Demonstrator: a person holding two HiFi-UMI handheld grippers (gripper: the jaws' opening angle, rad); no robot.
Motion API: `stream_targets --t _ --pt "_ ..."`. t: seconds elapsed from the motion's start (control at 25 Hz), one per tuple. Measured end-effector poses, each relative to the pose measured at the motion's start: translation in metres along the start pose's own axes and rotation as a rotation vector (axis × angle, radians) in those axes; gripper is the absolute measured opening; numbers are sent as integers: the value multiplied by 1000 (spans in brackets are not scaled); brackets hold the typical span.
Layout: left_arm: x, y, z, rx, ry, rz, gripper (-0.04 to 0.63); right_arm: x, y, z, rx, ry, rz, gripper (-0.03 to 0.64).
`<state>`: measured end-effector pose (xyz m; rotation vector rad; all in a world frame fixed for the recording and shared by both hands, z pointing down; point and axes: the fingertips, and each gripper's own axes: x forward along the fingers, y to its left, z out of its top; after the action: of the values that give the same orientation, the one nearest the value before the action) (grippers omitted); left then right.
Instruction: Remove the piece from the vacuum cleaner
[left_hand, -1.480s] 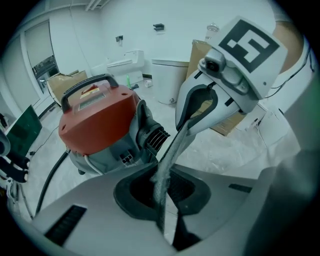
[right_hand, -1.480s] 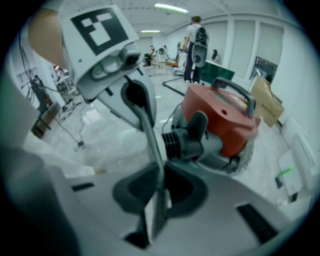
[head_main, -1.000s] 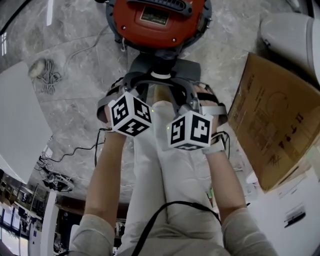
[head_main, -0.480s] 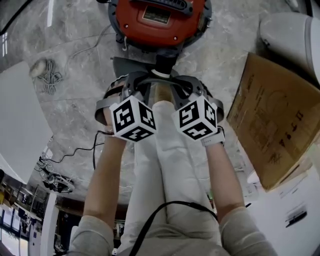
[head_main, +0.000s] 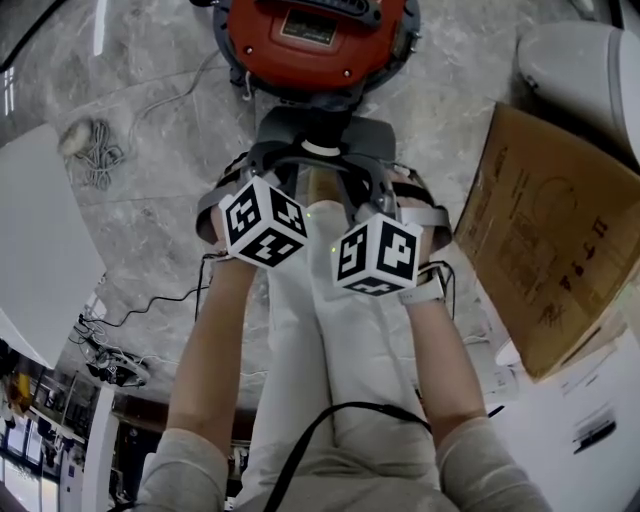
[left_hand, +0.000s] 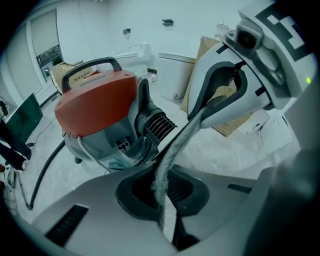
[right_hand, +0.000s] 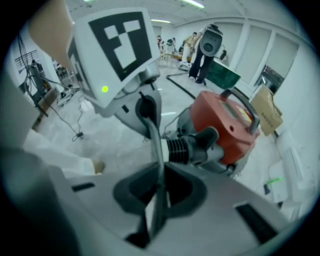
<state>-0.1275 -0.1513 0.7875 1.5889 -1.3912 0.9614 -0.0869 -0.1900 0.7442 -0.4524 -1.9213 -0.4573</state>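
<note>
A red vacuum cleaner (head_main: 315, 40) stands on the marble floor ahead of me, its black ribbed hose cuff (left_hand: 157, 127) facing my way. A thin, flat, dark grey piece (head_main: 320, 130) is held just in front of that cuff. My left gripper (head_main: 262, 175) and right gripper (head_main: 385, 185) are both shut on it from either side. In the left gripper view the piece (left_hand: 172, 155) shows edge-on as a fuzzy strip that runs from my left gripper (left_hand: 167, 220) to the other one. The right gripper view has the same strip (right_hand: 155, 150) rising from my right gripper (right_hand: 157, 210), with the vacuum (right_hand: 227, 122) behind it.
A large cardboard box (head_main: 545, 240) lies at the right, with a white rounded appliance (head_main: 585, 70) beyond it. A coiled cable (head_main: 95, 145) lies on the floor at the left beside a white panel (head_main: 35, 250). White-trousered legs (head_main: 330, 330) are below the grippers.
Half a second ago both grippers were nearer the vacuum with the right cube turned; now they are drawn back and lower, and the grey piece lies level across rather than tilted left.
</note>
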Motion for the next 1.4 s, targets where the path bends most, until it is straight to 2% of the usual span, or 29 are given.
stream_targets --t 0.12,0.24,0.44,0.52,0.68,1.12,1.28,1.4 --pt "-7 2 1 13 13 5 34 4 1 -3 95 -9 52 37" --pt "-19 -3 7 -23 5 -3 34 10 2 -12 181 -17 103 37" --pt "-29 -12 16 44 7 -1 34 22 6 -25 269 -22 130 37" --pt "-27 -12 15 20 -8 -8 34 22 6 -25 253 -18 110 37" --pt "-21 -9 9 -31 -29 -7 34 13 2 -19 155 -4 52 37" --pt "-2 -3 -5 -124 -25 -34 34 -1 7 -1 7 2 4 37" --pt "2 -4 -6 -170 -50 -53 34 -1 8 -1 -1 3 17 37" --pt "-1 -5 -7 -194 -43 -60 34 3 6 -3 53 -6 34 37"
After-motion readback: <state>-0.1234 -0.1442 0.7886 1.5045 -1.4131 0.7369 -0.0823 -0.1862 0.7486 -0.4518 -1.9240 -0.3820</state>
